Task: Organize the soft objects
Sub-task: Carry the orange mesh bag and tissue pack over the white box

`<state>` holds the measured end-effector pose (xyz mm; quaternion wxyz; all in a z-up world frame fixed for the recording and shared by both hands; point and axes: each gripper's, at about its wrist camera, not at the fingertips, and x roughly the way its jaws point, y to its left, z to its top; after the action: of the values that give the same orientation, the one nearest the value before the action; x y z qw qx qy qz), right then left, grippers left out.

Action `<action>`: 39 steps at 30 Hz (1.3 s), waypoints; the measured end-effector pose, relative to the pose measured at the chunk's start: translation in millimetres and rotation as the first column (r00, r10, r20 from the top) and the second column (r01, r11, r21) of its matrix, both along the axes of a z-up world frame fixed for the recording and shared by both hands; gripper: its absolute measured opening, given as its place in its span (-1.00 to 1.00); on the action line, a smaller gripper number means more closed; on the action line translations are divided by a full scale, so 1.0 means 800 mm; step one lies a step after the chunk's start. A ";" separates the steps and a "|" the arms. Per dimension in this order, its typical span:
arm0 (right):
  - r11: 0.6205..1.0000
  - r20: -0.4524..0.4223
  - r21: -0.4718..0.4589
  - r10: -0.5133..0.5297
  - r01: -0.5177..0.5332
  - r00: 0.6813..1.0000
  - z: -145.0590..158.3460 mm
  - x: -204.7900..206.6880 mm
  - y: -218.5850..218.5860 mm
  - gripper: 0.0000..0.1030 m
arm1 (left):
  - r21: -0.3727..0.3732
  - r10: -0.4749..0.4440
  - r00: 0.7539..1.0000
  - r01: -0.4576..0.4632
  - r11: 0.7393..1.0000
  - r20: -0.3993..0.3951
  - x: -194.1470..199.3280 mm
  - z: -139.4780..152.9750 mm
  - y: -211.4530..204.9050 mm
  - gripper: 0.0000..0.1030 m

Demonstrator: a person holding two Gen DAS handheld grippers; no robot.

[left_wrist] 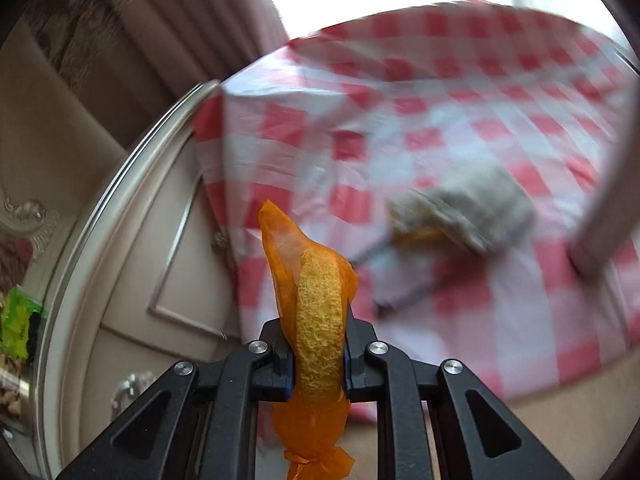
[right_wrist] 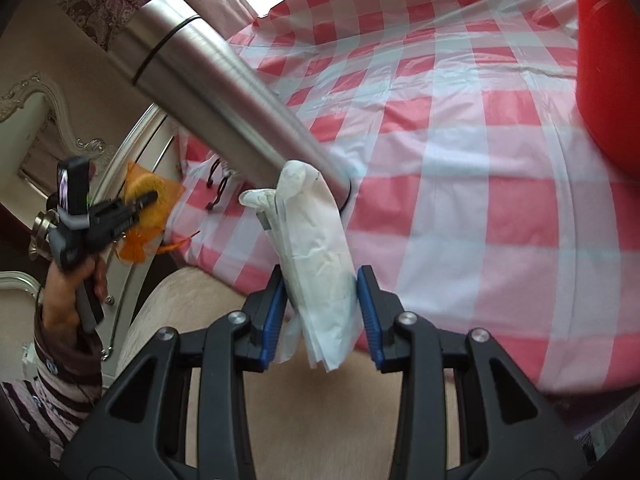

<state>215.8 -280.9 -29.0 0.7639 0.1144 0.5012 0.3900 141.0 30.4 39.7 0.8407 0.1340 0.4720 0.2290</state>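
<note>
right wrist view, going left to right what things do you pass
person's hand holding the left gripper shut on a yellow sponge in orange mesh → steel flask → white packet clamped in the right gripper → red container on the checked cloth

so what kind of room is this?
Likely a home living or dining room: a table under a red-and-white checked cloth, ornate cream carved furniture beside it, and patterned curtains by a bright window.
</note>
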 end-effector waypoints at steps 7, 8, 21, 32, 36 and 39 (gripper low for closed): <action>0.999 -0.023 0.029 -0.038 0.039 0.999 0.000 -0.037 -0.057 -0.24 | 0.013 -0.200 0.980 0.200 0.980 -0.007 -0.042 0.008 -0.130 -0.66; 0.998 -0.034 0.041 -0.051 0.053 0.998 -0.001 -0.042 -0.071 -0.24 | 0.018 -0.233 0.973 0.233 0.972 -0.003 -0.044 0.010 -0.150 -0.66; 0.958 -0.044 -0.037 -0.286 0.285 0.957 -0.005 -0.089 -0.248 -0.28 | -0.023 -0.588 0.809 0.588 0.808 -0.009 -0.026 0.014 -0.393 -0.66; 0.883 -0.017 -0.178 -0.444 0.434 0.896 -0.022 -0.130 -0.360 -0.28 | -0.140 -0.751 0.655 0.738 0.660 -0.086 -0.033 -0.034 -0.562 -0.67; 0.856 -0.028 -0.217 -0.486 0.469 0.874 -0.036 -0.139 -0.384 -0.28 | -0.177 -0.773 0.624 0.753 0.633 -0.110 -0.033 -0.045 -0.600 -0.66; 0.841 -0.044 -0.228 -0.512 0.490 0.858 -0.043 -0.143 -0.398 -0.24 | -0.241 -0.791 0.600 0.756 0.609 -0.116 -0.032 -0.054 -0.620 -0.64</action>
<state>101.1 -599.3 -63.3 0.8199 0.1810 0.5307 0.1155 115.4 -465.3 -3.4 0.8095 0.2782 0.4701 -0.2150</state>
